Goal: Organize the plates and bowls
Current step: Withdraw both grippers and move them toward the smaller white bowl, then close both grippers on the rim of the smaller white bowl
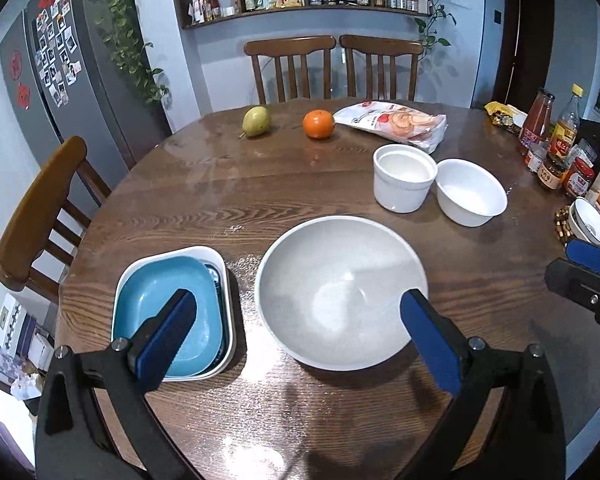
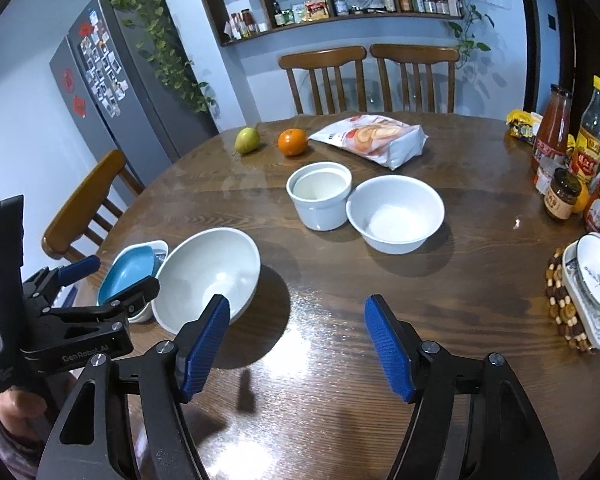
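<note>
Hidden or cut off:
- Blue dish (image 1: 168, 300): near corner covered by the left gripper's (image 1: 300, 340) left finger.
- Patterned plate under it: only a sliver shows.
- Small dish (image 1: 592, 224), far right of that gripper: cut by the picture's edge.
- Jar labels (image 2: 560, 200), right of the right gripper (image 2: 296, 348): unreadable.

Two wrist views, table (image 1: 300, 184) shared.
</note>
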`<act>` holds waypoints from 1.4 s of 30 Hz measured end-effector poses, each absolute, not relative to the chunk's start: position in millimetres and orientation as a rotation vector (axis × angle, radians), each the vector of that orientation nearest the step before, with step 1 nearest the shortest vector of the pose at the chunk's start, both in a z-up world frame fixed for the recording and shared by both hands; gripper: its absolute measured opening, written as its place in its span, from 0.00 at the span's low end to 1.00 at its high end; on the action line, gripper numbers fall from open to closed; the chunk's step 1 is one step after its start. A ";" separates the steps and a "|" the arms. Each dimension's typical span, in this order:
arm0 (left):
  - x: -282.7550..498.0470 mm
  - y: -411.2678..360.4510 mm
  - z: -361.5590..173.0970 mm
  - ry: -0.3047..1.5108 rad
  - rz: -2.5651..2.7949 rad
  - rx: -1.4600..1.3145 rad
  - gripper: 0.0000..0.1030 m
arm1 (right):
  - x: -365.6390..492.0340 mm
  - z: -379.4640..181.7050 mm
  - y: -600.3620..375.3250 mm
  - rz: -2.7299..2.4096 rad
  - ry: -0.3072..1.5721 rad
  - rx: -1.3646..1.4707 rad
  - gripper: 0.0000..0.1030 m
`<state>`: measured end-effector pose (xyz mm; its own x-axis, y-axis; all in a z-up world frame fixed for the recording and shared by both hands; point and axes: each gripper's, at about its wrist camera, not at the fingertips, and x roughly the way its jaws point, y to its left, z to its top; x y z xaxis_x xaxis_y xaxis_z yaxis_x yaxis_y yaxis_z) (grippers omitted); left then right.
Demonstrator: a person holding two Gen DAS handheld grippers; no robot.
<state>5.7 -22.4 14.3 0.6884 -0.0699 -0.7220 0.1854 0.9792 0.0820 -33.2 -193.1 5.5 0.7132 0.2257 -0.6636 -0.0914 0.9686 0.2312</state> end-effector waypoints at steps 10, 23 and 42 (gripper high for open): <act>1.4 -35.6 18.1 0.785 -0.160 0.168 0.99 | -36.0 12.0 -208.1 0.174 0.750 0.152 0.75; 6.5 -48.3 23.1 0.778 -0.141 0.153 0.99 | -22.7 31.0 -245.6 0.106 0.747 0.043 0.75; 49.5 -102.1 11.6 0.833 -0.115 0.058 0.99 | 86.5 -31.6 -302.7 0.079 0.935 0.274 0.75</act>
<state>49.5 -102.0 11.6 0.6667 -0.0794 -0.7411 0.1252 0.9921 0.0064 86.5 -302.7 -31.6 0.5938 0.1851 -0.7831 0.0512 0.9625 0.2663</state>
